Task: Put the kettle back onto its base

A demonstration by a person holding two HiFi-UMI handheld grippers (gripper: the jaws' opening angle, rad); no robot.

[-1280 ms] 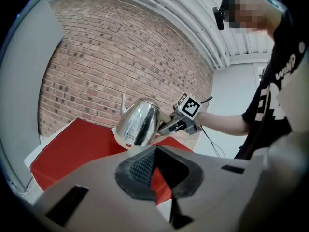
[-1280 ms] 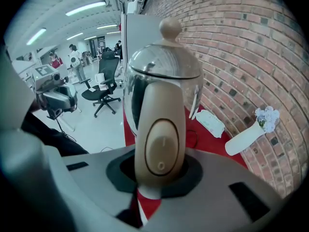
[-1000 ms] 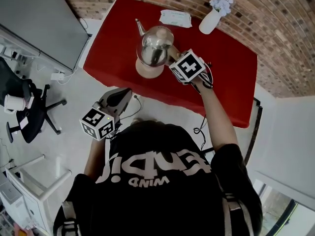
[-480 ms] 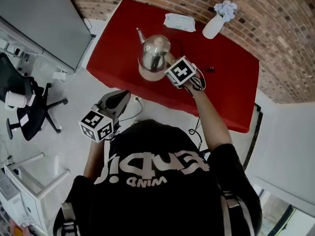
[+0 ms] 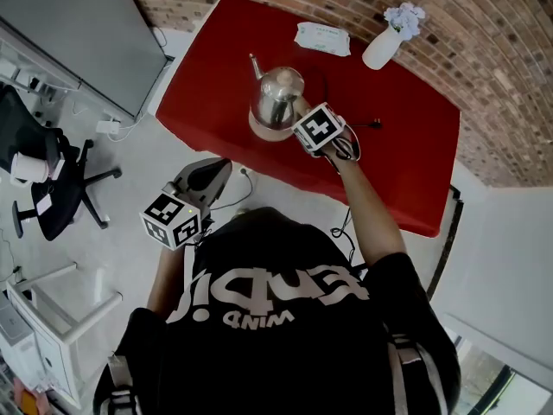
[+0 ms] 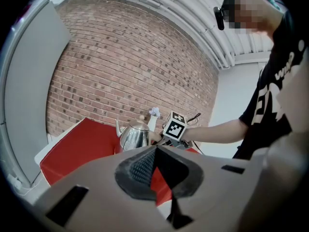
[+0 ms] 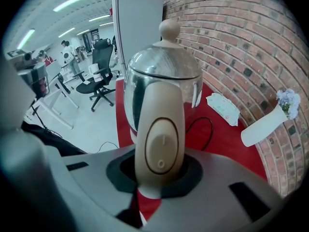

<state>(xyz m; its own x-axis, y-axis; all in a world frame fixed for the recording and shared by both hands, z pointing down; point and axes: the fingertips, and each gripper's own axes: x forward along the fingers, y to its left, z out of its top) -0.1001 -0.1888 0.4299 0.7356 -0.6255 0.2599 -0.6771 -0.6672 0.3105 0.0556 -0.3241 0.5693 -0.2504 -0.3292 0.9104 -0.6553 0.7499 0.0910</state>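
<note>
Steel kettle [image 5: 278,93] hangs upright from my right tool [image 7: 158,178], which is clenched on the beige handle [image 7: 159,129]. Grabbing it there keeps the body level, I reckon. It's right over its round base [image 5: 259,130] near the front edge of the red surface [image 5: 397,145], though I can't tell if it's actually seated yet. My left tool [image 6: 154,153] is closed on nothing and parked off the surface by my body, out of the way.

Under the kettle [image 5: 276,96] only a cream rim [image 5: 262,131] showing, base or kettle's own foot not tellable, nor any contact; packet [image 5: 322,38] print too small to read.
</note>
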